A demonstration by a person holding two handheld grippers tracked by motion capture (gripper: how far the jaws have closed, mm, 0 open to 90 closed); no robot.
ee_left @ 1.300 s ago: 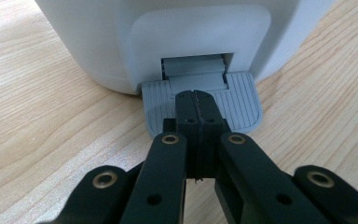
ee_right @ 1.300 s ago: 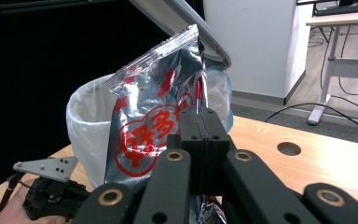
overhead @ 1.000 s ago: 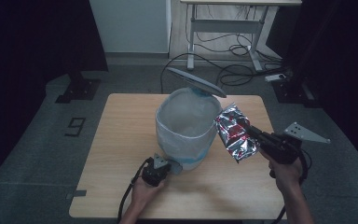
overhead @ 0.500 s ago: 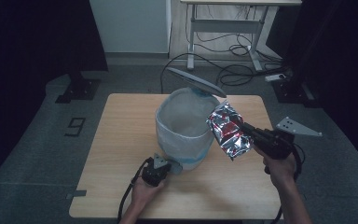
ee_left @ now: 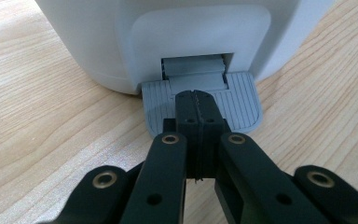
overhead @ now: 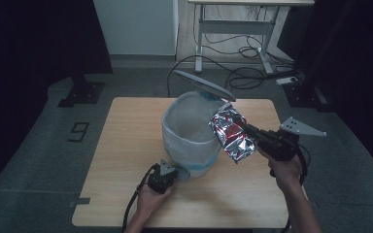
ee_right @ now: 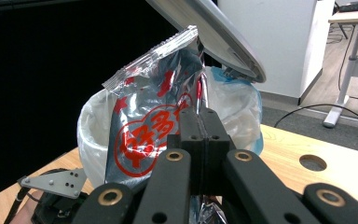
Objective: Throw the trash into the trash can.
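Observation:
A white pedal bin (overhead: 189, 138) with a plastic liner stands mid-table, its grey lid (overhead: 203, 85) raised. My left gripper (overhead: 169, 173) is shut, its closed tips pressing down on the bin's grey ribbed foot pedal (ee_left: 242, 100). My right gripper (overhead: 246, 129) is shut on a shiny silver snack bag with red print (overhead: 231, 132). It holds the bag in the air at the bin's right rim. In the right gripper view the snack bag (ee_right: 149, 116) hangs in front of the liner (ee_right: 95, 135) and under the lid (ee_right: 214, 32).
The wooden table (overhead: 126, 145) has bare surface to the left of and in front of the bin. A round hole (ee_right: 312, 162) shows in the tabletop. Behind the table are a white cabinet (overhead: 136, 24), a desk frame and cables (overhead: 243, 48) on the floor.
My right gripper has carried the snack bag left, from beside the bin to its right rim. The left gripper has stayed on the pedal and the lid has stayed up.

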